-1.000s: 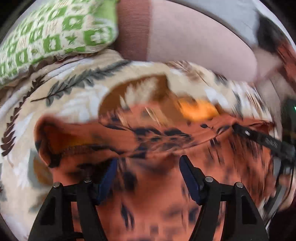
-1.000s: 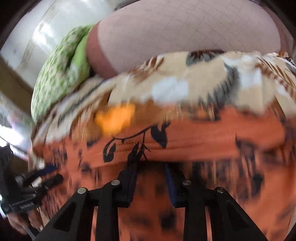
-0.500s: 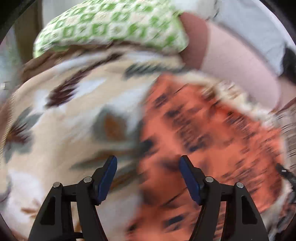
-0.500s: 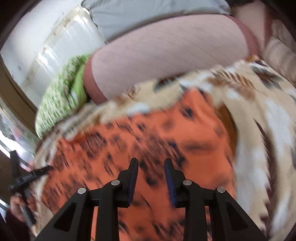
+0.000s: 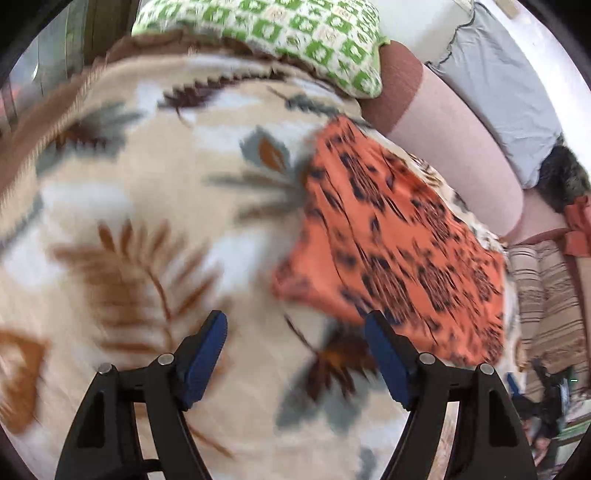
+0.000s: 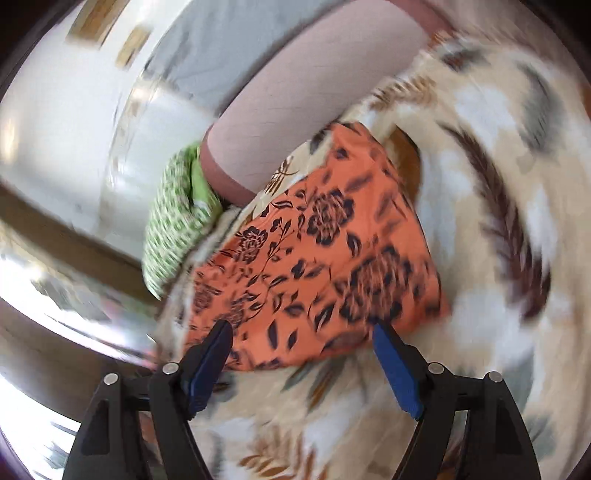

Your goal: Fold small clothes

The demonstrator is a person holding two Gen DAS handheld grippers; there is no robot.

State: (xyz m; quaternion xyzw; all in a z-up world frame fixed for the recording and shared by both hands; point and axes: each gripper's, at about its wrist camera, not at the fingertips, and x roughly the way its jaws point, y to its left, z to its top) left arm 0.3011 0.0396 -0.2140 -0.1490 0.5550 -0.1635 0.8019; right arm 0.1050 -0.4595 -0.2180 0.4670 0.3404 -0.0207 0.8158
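Cloth (image 6: pixel 317 254) lies folded on the blanket (image 5: pixel 147 192). We hold both jaws wide, empty. Next, we judge, another fold.

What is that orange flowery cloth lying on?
The orange floral garment lies flat on a cream leaf-patterned blanket, which shows all around it. Whatever is beneath the blanket is covered, and anything under the garment itself cannot be seen.

The garment (image 5: pixel 391 236) ahead of the jaws was orange, printed with black roses, leaves and vines. The blanket (image 5: pixel 155 192) under the jaws was cream with brown fern fronds, grey-blue leaves and white patches. Beyond the jaws, the pillow (image 5: pixel 295 33) carried green squares on white, and the bolster (image 5: pixel 454 155) was pale pink with a maroon end.
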